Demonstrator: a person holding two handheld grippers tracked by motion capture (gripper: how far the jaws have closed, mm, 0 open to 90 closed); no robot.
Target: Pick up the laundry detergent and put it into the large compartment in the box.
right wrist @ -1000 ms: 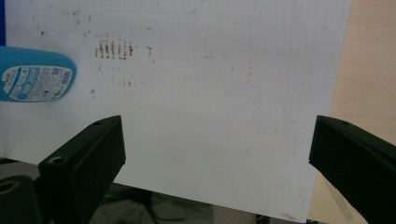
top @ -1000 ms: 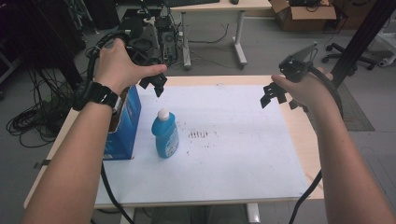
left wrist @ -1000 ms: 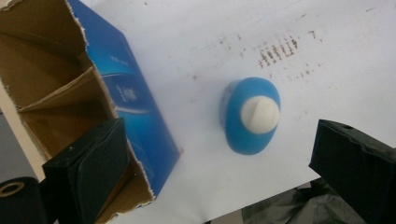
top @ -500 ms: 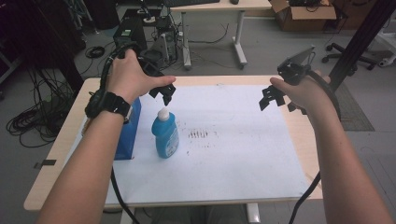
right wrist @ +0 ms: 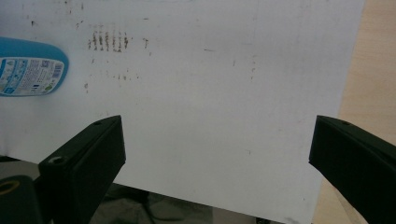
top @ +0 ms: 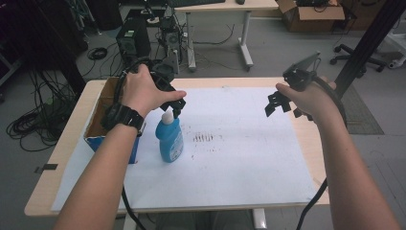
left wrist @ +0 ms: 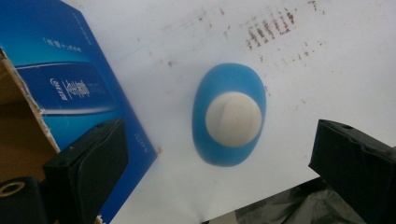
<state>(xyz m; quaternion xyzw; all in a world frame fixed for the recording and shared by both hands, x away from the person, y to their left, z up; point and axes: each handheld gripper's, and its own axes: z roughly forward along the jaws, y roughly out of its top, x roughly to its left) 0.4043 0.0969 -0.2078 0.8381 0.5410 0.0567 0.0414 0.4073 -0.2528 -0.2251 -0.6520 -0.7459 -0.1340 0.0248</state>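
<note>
Since the earlier frames my left gripper (top: 175, 106) has slid from over the box toward frame centre and now hangs right above the bottle's cap; the right one has hardly shifted.

The bottle (top: 170, 139) stands upright on the white sheet (top: 249, 158), left of centre in the high view, with its white cap (left wrist: 233, 119) at the middle of the left gripper view. The jaws there are spread wide, one at the lower left edge and one at the lower right, with the cap between their lines but well above them in the frame, so nothing is pinched yet. Just beside the bottle, toward the left of the frame, sits the blue box (top: 103, 127), open at the top; I cannot tell whether the two touch.

My right gripper (top: 280, 104) hovers over the sheet at the right of the high view, jaws also spread, holding nothing.

I judge this to be the approach to grasping the bottle from above. Next I need to come straight down so the jaws bracket the cap or neck, then close. The box wall sits close to the lower-left jaw, so I should keep that jaw clear of it on the descent.
</note>
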